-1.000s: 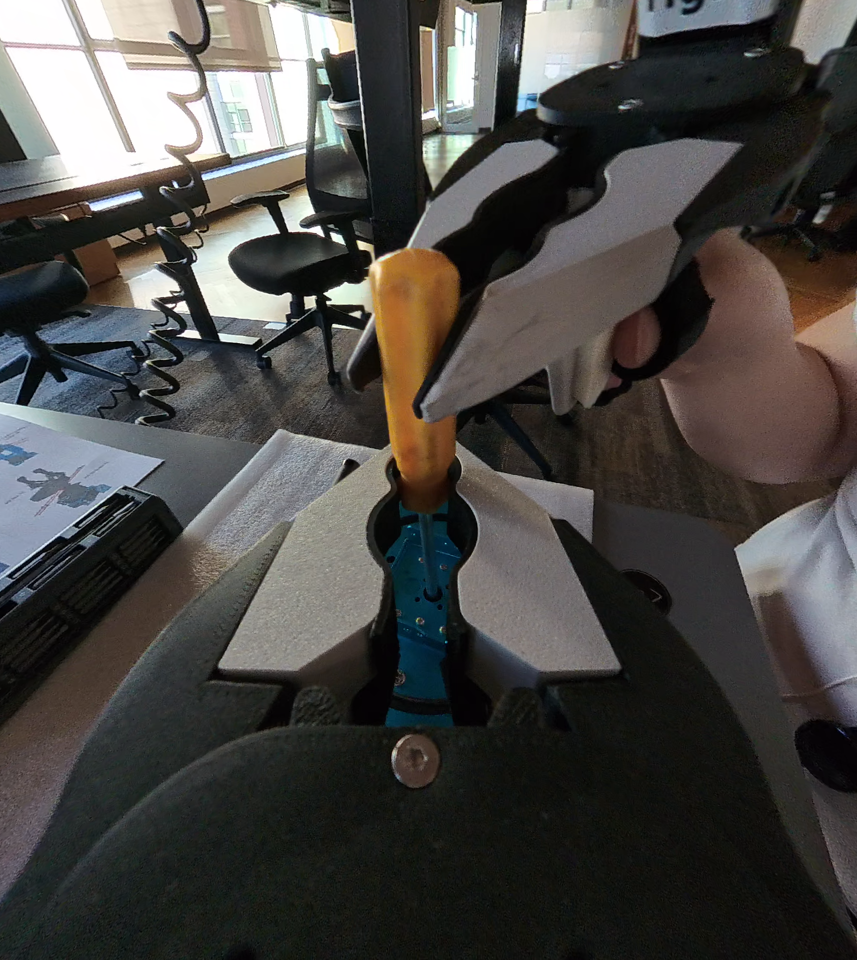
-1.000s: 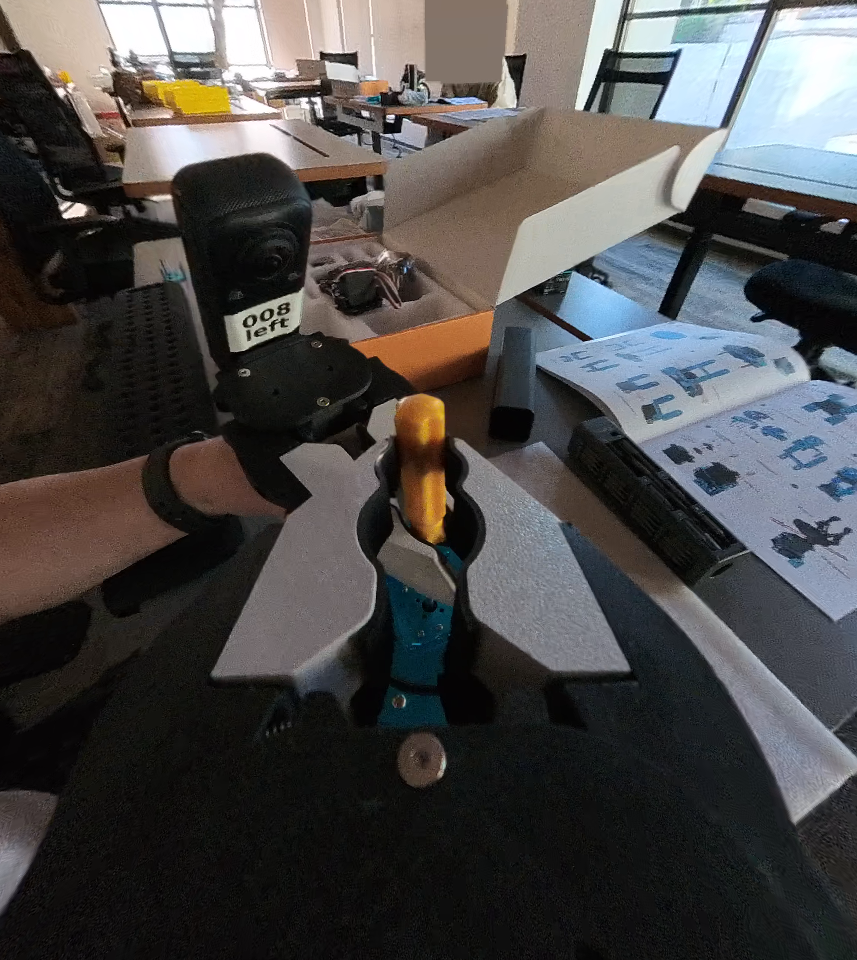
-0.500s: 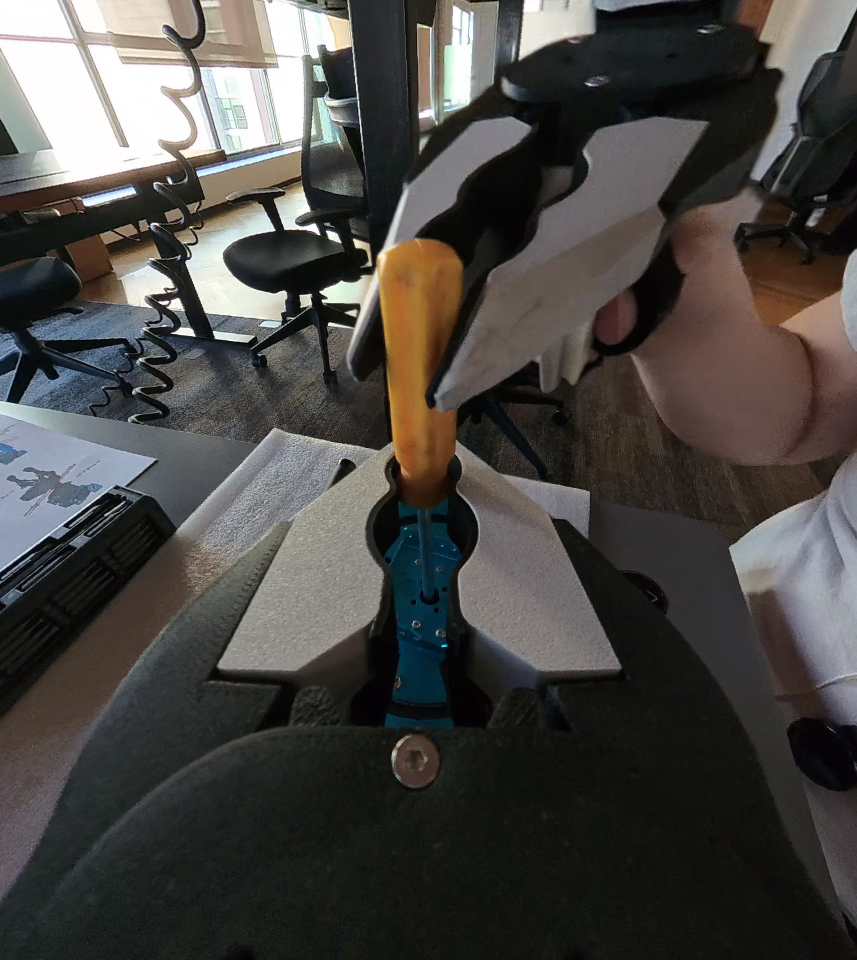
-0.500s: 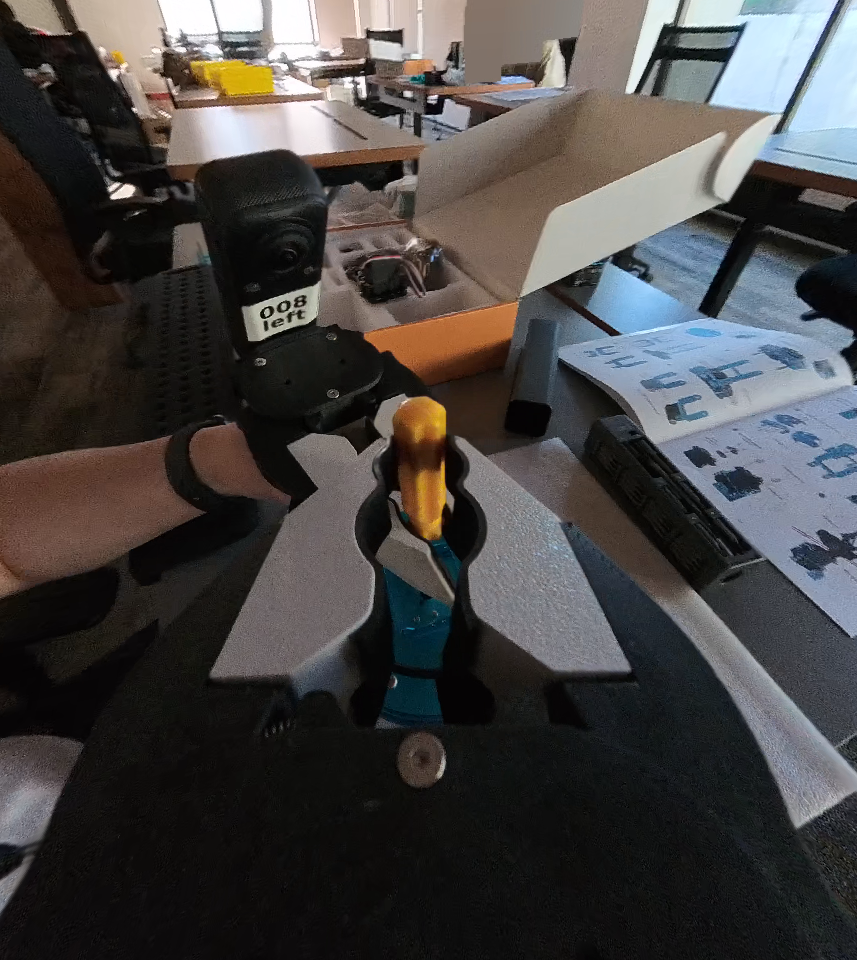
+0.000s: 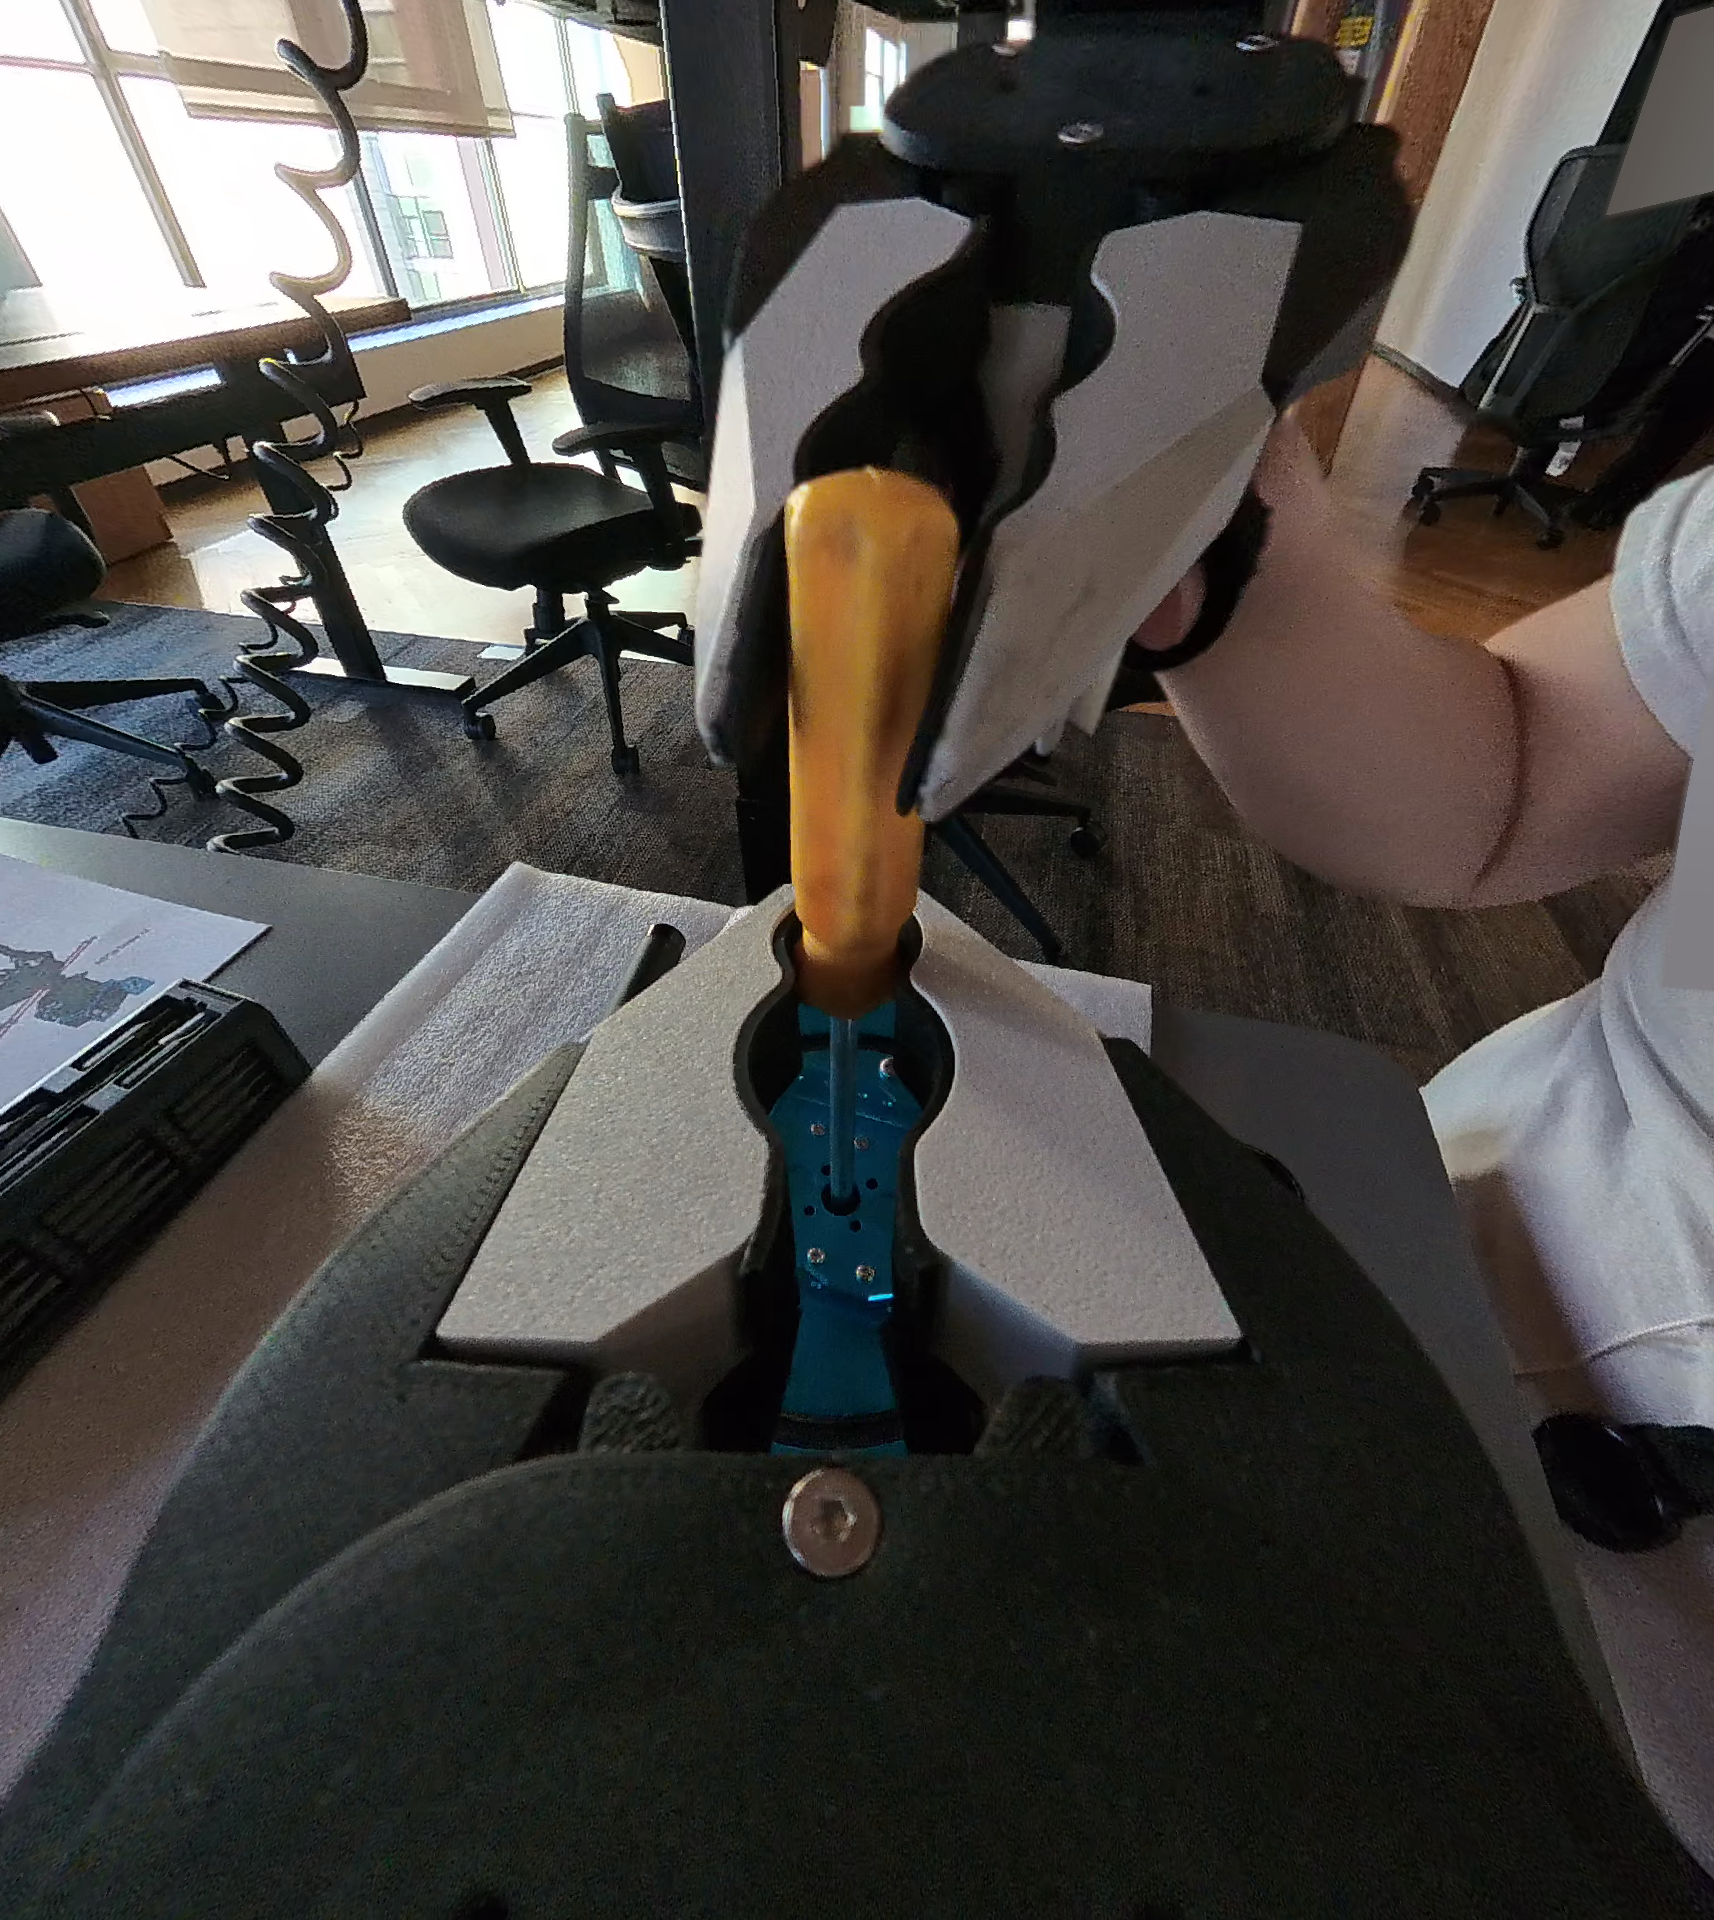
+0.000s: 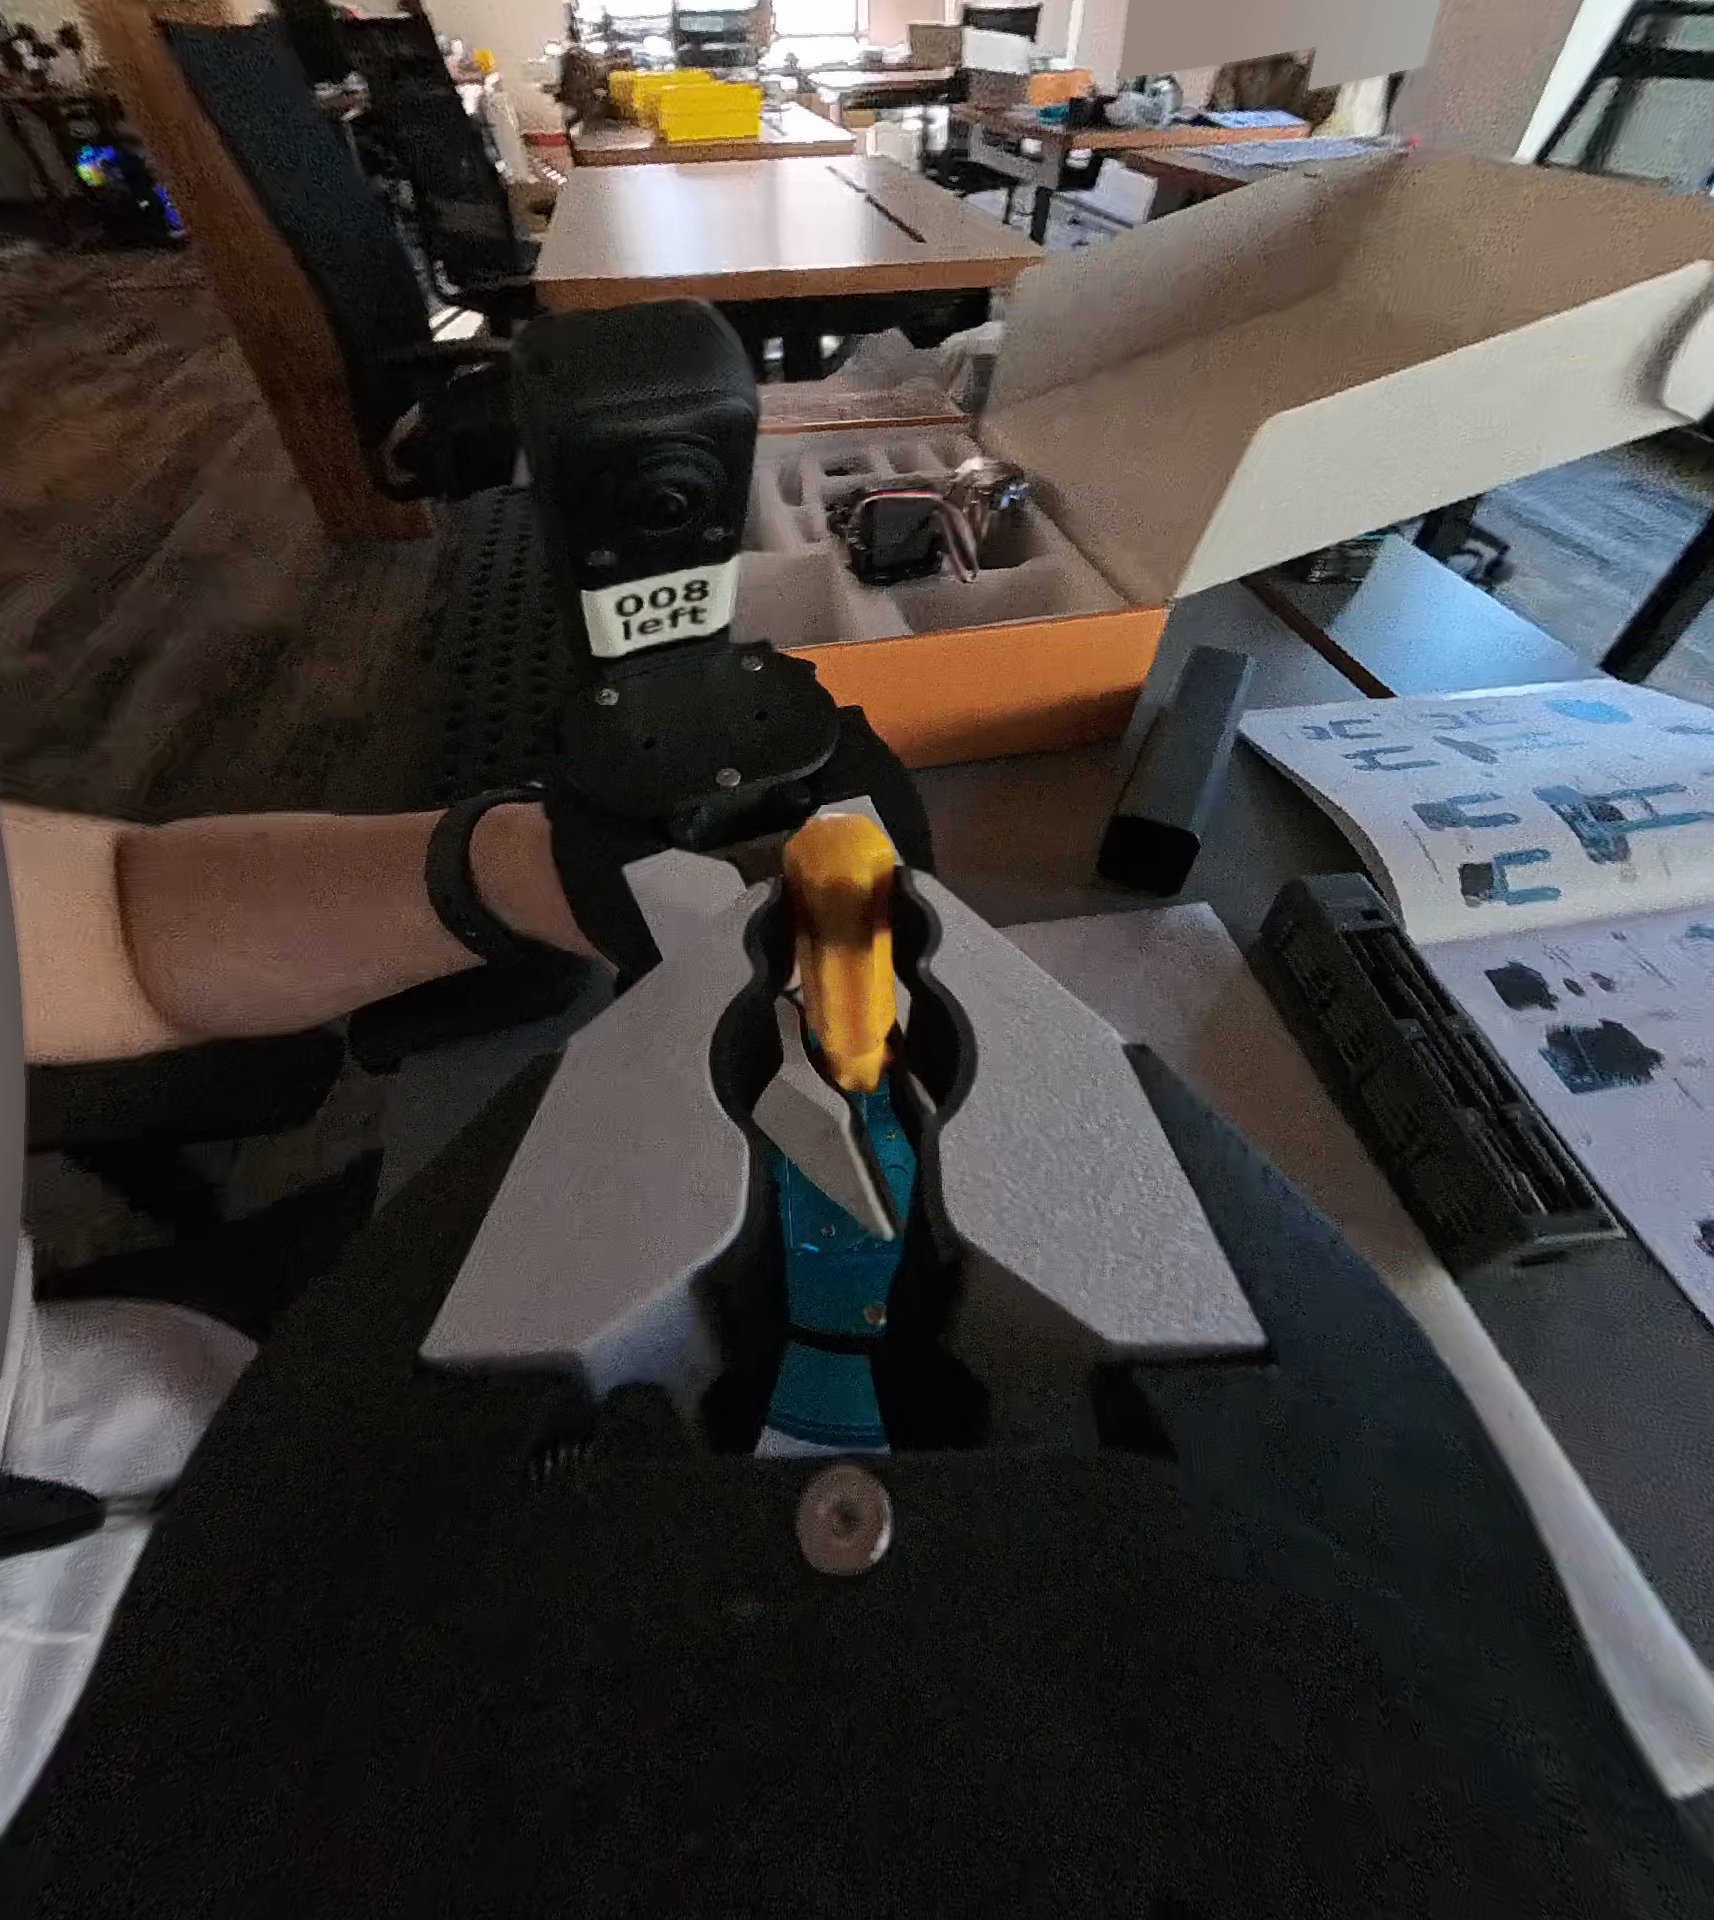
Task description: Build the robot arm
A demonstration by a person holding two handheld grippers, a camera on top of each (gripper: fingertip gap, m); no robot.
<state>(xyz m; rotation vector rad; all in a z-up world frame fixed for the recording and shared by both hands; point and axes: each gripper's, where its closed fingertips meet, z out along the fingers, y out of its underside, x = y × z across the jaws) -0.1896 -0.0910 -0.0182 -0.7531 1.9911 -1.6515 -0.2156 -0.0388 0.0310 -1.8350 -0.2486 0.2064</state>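
Note:
My left gripper point(image 5: 848, 940) is shut on a blue metal part point(image 5: 837, 1340) with small screws and holes, held between its grey fingers. A screwdriver with an orange handle point(image 5: 863, 707) stands upright, its thin shaft point(image 5: 840, 1112) reaching down to a hole in the blue part. My right gripper point(image 6: 837, 904) is shut on the orange handle point(image 6: 842, 977). It shows opposite in the left wrist view point(image 5: 822, 769), held by a hand. In the right wrist view the blue part point(image 6: 827, 1340) lies below the handle, partly hidden by one left finger point(image 6: 822, 1148).
A black bit case point(image 6: 1404, 1081) and an open instruction booklet point(image 6: 1611, 862) lie to the right. An open orange box point(image 6: 988, 665) with foam and parts stands behind, a dark tube point(image 6: 1175, 779) beside it. A white foam mat point(image 5: 541, 966) covers the table. Office chairs point(image 5: 541, 520) stand beyond.
My right gripper has swung round the orange handle, from leaning in from the right to nearly face-on and upright. The screwdriver stays upright on the blue part. My left gripper holds still.

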